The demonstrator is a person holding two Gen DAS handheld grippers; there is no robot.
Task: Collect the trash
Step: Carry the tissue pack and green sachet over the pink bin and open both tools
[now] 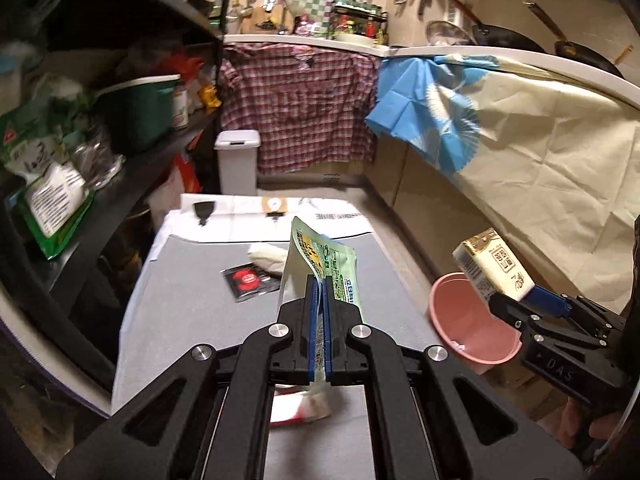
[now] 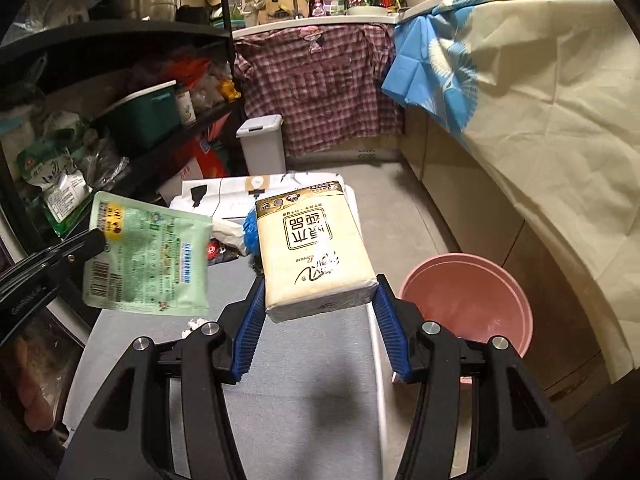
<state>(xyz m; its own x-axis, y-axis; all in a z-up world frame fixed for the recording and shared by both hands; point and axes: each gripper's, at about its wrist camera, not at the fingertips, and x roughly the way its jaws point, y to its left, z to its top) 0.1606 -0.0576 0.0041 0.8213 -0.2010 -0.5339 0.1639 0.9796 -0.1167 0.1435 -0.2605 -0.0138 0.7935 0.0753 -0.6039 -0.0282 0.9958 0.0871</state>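
Left tongs clamped tight on green pouch, pouch sticking up at 12. Right tongs clamped on tissue pack; pink basin at 3 o'clock.

Grey table top: near part bare, open to a gripper from above. Far part crowded: black-and-red packet, crumpled white wrapper, blue scrubber, printed white sheet.
Left flank: black shelving, packed with bags and tubs, close along the table edge.
Right flank: open floor strip between table and draped counter; pink basin stands there beside the table.
Far end: white lidded bin before hanging plaid shirt.
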